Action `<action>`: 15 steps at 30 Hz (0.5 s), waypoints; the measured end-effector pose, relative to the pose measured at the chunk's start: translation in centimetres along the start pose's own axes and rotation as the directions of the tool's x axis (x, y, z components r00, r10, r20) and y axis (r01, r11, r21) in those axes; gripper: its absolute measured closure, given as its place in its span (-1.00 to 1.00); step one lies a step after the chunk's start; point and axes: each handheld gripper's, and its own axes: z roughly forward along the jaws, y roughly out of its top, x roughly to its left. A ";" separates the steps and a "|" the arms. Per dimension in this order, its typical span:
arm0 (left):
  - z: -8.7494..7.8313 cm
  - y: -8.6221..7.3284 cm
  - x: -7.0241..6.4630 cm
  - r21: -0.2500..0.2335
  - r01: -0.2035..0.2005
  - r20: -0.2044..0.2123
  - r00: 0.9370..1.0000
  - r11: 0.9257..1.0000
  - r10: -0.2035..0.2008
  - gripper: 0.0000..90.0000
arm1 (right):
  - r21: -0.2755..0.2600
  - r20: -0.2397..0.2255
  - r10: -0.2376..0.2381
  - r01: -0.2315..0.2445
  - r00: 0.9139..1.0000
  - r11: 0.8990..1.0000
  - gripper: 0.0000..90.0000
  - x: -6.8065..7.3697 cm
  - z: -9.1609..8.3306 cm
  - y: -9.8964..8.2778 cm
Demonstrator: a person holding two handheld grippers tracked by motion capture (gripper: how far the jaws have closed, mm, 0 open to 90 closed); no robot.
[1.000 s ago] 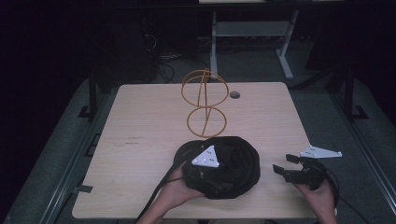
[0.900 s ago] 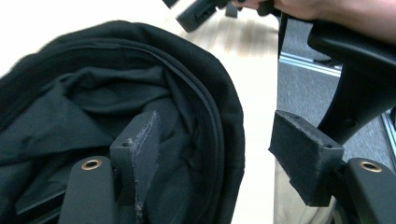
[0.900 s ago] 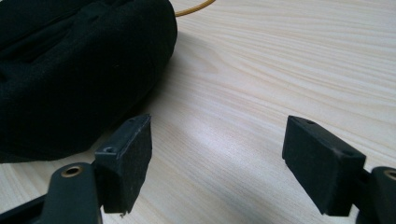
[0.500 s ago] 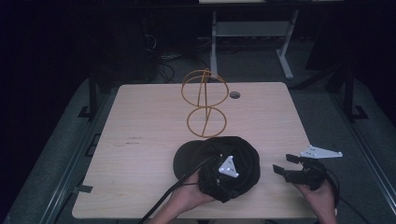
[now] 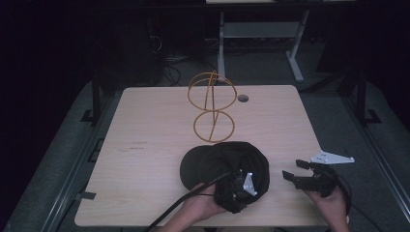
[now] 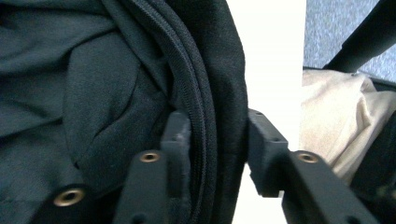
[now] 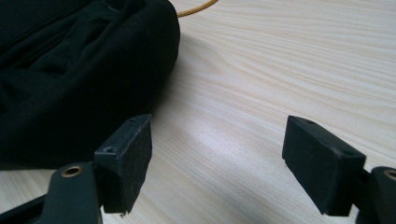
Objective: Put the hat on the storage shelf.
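A black cap lies at the near middle of the wooden table, brim to the left. My left gripper sits on the cap's near right edge. In the left gripper view its jaws have just been closing, and the left gripper now pinches the cap's folded rim and ribbed seam between both pads. My right gripper rests open to the right of the cap, apart from it. In its own view the right gripper holds nothing, with the cap at upper left.
A golden wire hat stand rises just behind the cap; its base ring shows in the right gripper view. A round cable hole sits at the table's far edge. Another desk's legs stand beyond. The table's near edge is close below both hands.
My left gripper has slid rightward and down across the cap to its near right edge and closed its jaws on the fabric. The right gripper has stayed put.
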 end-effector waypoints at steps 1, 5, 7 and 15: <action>0.1 0.1 -0.1 0.009 -0.009 -0.008 1.000 1.000 0.009 0.57 | 0.002 0.001 0.003 -0.003 1.000 1.000 -0.47 0.1 0.0 0.0; 0.1 0.1 0.0 0.013 -0.019 -0.012 1.000 1.000 0.020 0.68 | 0.002 0.000 0.003 -0.003 1.000 1.000 -0.47 0.1 0.0 0.0; -0.3 0.1 0.2 -0.002 -0.016 -0.012 1.000 1.000 0.016 0.70 | 0.006 -0.002 0.001 -0.001 1.000 1.000 -0.47 0.1 0.1 0.0; -3.0 -0.5 1.6 -0.147 0.040 0.031 0.999 0.988 -0.036 0.72 | -0.006 -0.006 -0.007 0.007 1.000 1.000 -0.56 0.4 0.1 0.3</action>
